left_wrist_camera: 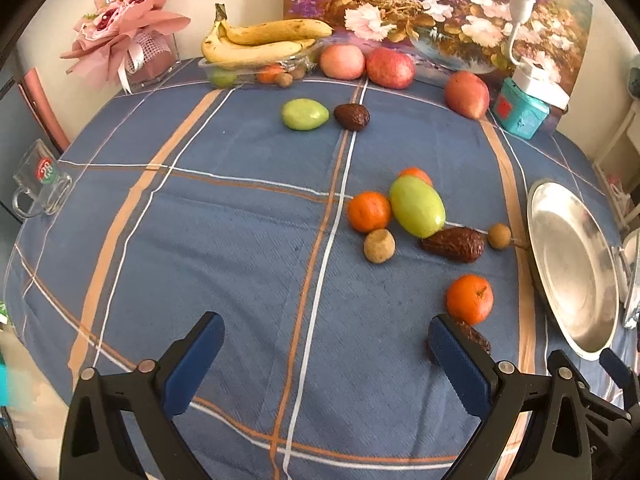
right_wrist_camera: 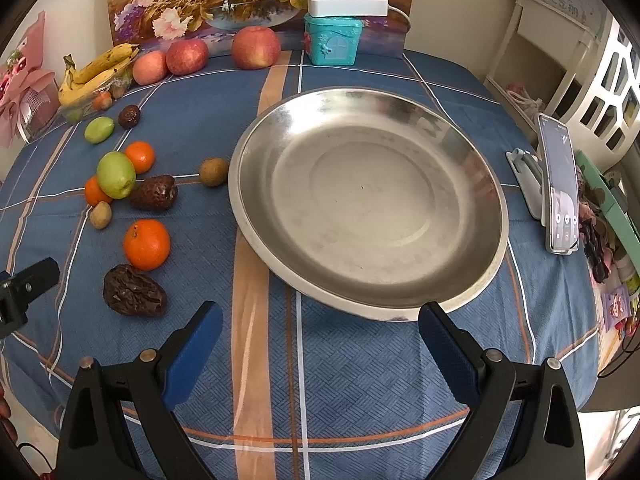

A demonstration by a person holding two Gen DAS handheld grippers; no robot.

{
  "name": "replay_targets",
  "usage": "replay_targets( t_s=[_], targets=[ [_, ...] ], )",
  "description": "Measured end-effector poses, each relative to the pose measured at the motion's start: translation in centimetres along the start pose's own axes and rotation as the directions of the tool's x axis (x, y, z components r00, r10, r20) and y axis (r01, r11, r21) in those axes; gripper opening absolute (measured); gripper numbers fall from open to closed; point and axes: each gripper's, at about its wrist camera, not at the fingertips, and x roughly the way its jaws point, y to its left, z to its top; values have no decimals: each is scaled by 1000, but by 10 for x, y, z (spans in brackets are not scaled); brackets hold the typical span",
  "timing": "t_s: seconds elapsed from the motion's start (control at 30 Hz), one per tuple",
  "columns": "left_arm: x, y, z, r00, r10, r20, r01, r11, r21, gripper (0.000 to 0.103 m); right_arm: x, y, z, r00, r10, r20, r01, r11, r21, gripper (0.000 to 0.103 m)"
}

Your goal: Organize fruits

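The left tongs (left_wrist_camera: 326, 364) stood spread wide over the table (left_wrist_camera: 200, 240) with nothing between their blue pads. Ahead of them and to their right lay a cluster of fruit: a tangerine (left_wrist_camera: 368, 211), a green fruit (left_wrist_camera: 417, 206) touching it, a dark date (left_wrist_camera: 454, 244) and a small brown longan (left_wrist_camera: 379, 245). A second tangerine (left_wrist_camera: 469, 299) sat just beyond the right pad. The right tongs (right_wrist_camera: 320, 354) were likewise wide apart and held nothing, with the bare steel plate (right_wrist_camera: 280, 128) directly ahead. A wrinkled date (right_wrist_camera: 134, 291) lay just left of their left pad.
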Motion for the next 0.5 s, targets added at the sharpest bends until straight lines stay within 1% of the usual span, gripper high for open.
replay_targets(
  t_s=[0.1,0.13,0.23,0.3,0.37,0.4,0.5],
  targets=[
    [0,8,6,999,-14,29,15,999,-39,103,-1,2,2,1000,20,3,-20,1000,10,98],
    [-2,12,9,998,-25,55,28,998,-62,103,-2,4,4,999,35,4,-35,999,19,98],
    [-4,20,15,995,-47,90,56,994,-92,103,-4,12,10,996,89,15,-89,995,42,98],
    [-3,21,17,994,-39,102,48,995,-90,103,-7,22,14,991,128,30,-129,991,43,98],
    [2,19,20,995,-16,94,23,998,-66,103,-6,35,15,988,150,25,-151,988,21,98],
    [4,18,20,997,-26,78,30,998,-56,103,-5,40,16,988,154,18,-154,988,11,98],
    [11,17,22,995,-94,39,96,994,-44,103,1,57,18,985,172,-9,-172,985,-7,98]
  ],
)
